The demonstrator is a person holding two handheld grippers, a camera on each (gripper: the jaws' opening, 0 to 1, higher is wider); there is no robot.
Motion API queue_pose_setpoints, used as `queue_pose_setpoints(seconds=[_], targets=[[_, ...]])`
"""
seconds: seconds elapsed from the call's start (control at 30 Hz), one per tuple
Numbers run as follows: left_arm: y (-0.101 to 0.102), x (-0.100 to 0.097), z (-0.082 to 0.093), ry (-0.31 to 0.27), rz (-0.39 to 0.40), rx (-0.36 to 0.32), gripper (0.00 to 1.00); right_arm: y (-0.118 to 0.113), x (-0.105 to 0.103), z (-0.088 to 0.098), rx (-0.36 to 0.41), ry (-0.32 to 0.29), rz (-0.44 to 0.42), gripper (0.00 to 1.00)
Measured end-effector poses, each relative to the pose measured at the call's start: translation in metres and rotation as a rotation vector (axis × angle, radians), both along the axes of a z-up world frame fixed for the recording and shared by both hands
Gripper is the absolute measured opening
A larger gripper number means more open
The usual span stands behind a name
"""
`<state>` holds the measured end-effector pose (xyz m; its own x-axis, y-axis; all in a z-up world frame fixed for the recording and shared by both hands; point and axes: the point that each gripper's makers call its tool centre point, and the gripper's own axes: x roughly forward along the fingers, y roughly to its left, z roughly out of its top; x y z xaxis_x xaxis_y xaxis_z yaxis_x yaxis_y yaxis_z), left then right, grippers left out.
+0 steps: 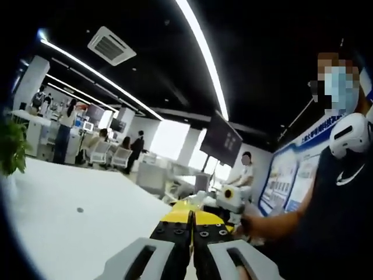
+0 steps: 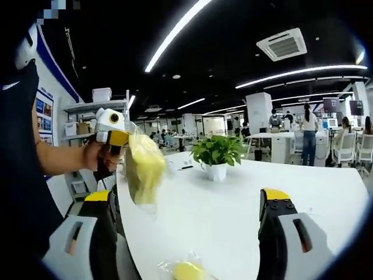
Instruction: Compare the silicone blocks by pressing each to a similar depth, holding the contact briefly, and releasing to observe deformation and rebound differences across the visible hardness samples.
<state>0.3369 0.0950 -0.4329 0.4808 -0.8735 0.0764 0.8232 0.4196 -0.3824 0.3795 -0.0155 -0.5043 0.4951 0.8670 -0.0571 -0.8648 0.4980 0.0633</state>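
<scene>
Left gripper point(image 2: 119, 153) pinching bagged yellow block point(image 2: 144, 168) above table point(image 2: 233, 204); right gripper point(image 2: 186, 204) gaping wide, holding nothing.

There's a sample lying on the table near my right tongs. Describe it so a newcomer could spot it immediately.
Start at the white table with the potted plant, then come to its near edge between the open right tongs. The small yellow block lies there in clear wrap. Unlike the bagged yellow block that appears to hang from the left tongs, it rests flat on the table.
</scene>
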Motion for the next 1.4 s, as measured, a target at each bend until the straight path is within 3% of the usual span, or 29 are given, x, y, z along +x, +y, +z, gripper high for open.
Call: queue_pose_setpoints(seconds=[0.13,0.2,0.37,0.53,0.73,0.83,0.93,1.03,1.27,1.4], targets=[[0.007,0.006,-0.008,0.038,0.018,-0.016,0.0,-0.024,0.002,-0.019,-0.026,0.026,-0.063,0.97],[0.009,0.008,-0.012,0.058,0.027,-0.019,0.0,-0.043,0.005,-0.028,-0.016,0.025,-0.147,0.97],[0.019,0.012,-0.026,0.109,0.055,-0.021,0.0,-0.075,-0.005,-0.061,-0.079,0.048,-0.237,0.97],[0.029,0.014,-0.035,0.149,0.072,-0.041,0.0,-0.091,-0.02,-0.085,-0.089,0.097,-0.267,0.97],[0.039,0.016,-0.05,0.203,0.101,-0.04,0.0,-0.109,-0.034,-0.121,-0.19,0.113,-0.296,0.97],[0.042,0.016,-0.056,0.225,0.113,-0.045,0.0,-0.114,-0.04,-0.137,-0.202,0.138,-0.294,0.97],[0.045,0.015,-0.058,0.243,0.119,-0.051,0.0,-0.121,-0.043,-0.142,-0.196,0.152,-0.312,0.97],[0.048,0.015,-0.062,0.26,0.123,-0.055,0.0,-0.123,-0.046,-0.14,-0.182,0.122,-0.319,0.97],[0.056,0.018,-0.072,0.308,0.161,-0.072,0.0,-0.139,-0.046,-0.157,-0.18,0.182,-0.357,0.97],[0.056,0.016,-0.075,0.323,0.163,-0.079,0.0,-0.143,-0.047,-0.156,-0.168,0.192,-0.372,0.97]])
